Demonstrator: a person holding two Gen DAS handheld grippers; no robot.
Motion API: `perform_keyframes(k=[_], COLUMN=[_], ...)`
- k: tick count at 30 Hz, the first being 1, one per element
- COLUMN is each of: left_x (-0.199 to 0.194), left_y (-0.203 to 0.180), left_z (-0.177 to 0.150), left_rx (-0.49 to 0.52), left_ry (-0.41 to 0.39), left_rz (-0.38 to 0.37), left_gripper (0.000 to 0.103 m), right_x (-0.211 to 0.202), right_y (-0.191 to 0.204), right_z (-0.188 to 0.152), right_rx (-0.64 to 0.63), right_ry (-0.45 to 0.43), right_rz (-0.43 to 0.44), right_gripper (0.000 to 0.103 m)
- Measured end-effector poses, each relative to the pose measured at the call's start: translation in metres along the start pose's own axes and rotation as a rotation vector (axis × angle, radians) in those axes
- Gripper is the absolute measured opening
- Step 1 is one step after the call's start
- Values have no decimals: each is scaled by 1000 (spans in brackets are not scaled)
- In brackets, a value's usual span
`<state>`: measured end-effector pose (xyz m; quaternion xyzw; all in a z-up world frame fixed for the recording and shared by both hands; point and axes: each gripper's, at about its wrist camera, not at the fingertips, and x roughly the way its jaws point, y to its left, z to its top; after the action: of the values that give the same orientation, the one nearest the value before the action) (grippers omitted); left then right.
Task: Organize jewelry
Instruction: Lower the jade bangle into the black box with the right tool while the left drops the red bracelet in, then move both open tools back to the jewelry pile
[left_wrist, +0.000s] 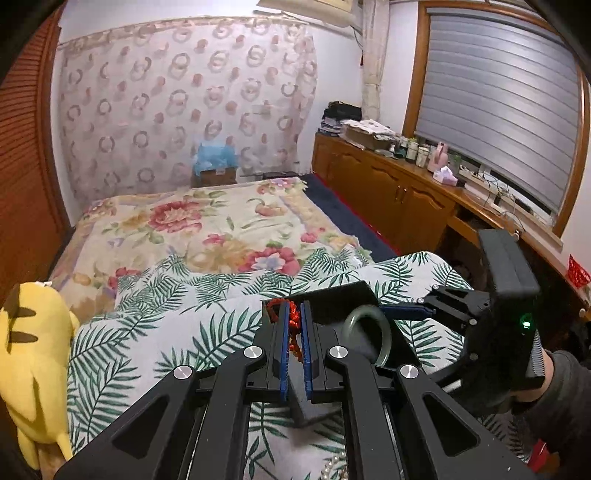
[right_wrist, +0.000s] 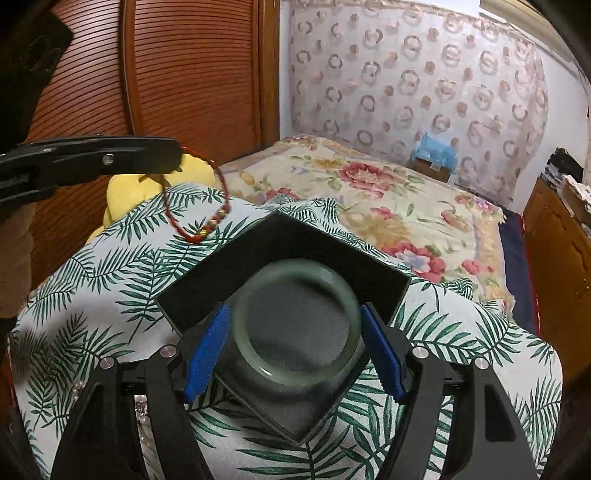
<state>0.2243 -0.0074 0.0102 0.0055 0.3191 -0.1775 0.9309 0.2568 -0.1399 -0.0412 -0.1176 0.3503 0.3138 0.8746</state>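
My left gripper (left_wrist: 294, 325) is shut on a red cord bracelet (left_wrist: 293, 314) and holds it above the leaf-print cloth; in the right wrist view the bracelet (right_wrist: 195, 225) hangs in a loop from the left gripper (right_wrist: 177, 157). My right gripper (right_wrist: 293, 336) is shut on a pale green jade bangle (right_wrist: 299, 374), holding it by its sides over the open black box (right_wrist: 280, 243). In the left wrist view the bangle (left_wrist: 384, 343) stands on edge in the box (left_wrist: 340, 295), with the right gripper (left_wrist: 402, 312) at its right.
A pearl strand (left_wrist: 334, 467) lies on the leaf-print cloth (left_wrist: 155, 325) near the camera, also in the right wrist view (right_wrist: 79, 387). A yellow plush toy (left_wrist: 33, 350) sits at the left. The floral bed (left_wrist: 207, 221) lies beyond; a wooden cabinet (left_wrist: 388, 188) stands at the right.
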Motion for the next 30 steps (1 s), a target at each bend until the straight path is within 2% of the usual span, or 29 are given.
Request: perform_keyframes(k=[14,16,17,18,23,30], left_x=[34,36,35,34,21,-4], left_y=[-8,-10,-11,-11,-10,-11], left_z=[7,6,5,4,-4,-31], left_rx=[8,11,15,18,5,-10], left_ry=[52,56,54,51,40,39], left_rz=[-51,-49,-40,-34,-18,20], left_gripper=[5,15,25,29,43,54], right_x=[-25,-29,-31,-33,-44,-63], right_y=[-26,-31,-33,-34,-32,-18], right_z=[-13,-17,-20,-23,-35,-54], right_rx=[68,90,98,106,123,143], right_ry=[-36,-41,-42,-43,-51,-61], right_rz=[-55,-59,-62,-64,-68,-65], right_gripper=[78,79,79,79,78,78])
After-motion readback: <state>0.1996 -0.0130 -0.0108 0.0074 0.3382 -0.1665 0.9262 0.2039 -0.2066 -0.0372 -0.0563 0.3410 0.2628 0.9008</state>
